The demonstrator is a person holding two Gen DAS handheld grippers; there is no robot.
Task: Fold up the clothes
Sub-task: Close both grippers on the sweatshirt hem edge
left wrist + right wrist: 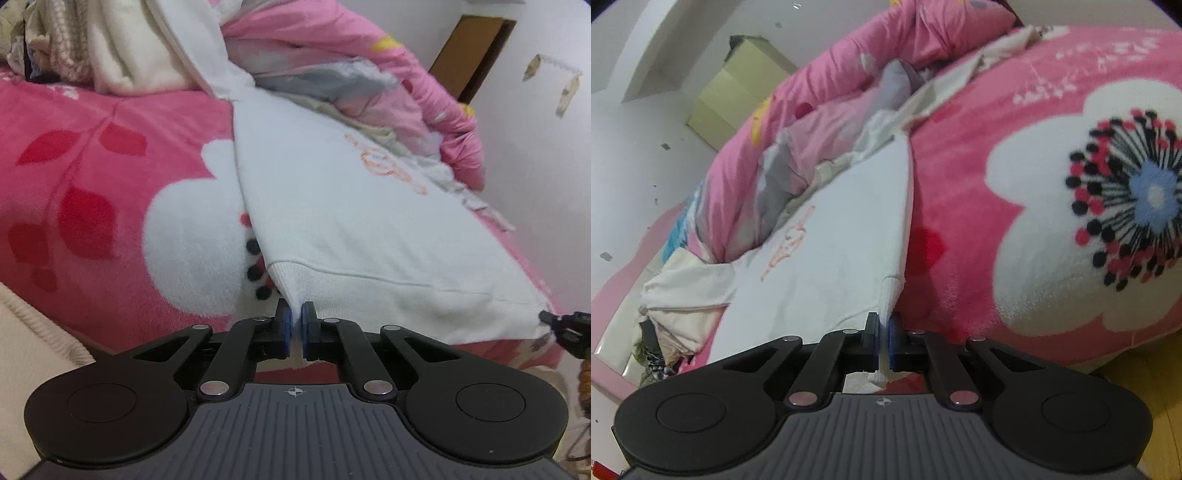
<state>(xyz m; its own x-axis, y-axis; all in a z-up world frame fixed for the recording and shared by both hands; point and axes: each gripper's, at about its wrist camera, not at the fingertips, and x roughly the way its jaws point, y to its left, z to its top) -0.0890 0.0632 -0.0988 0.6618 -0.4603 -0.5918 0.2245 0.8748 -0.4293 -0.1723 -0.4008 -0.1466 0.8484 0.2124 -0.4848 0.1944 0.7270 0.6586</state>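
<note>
- The white sweatshirt (351, 206) lies spread flat on the bed, over the pink flowered blanket (92, 177), its ribbed hem nearest me.
- My left claw (296, 317) pinches one hem corner between its blue pads.
- My right claw (884, 325) is clamped on the other hem corner.
- A crumpled pink quilt (820, 122) is bunched just behind the sweatshirt, against the wall.

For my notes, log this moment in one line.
left gripper: shut on white ribbed-hem sweatshirt | right gripper: shut on hem | pink floral blanket
</note>
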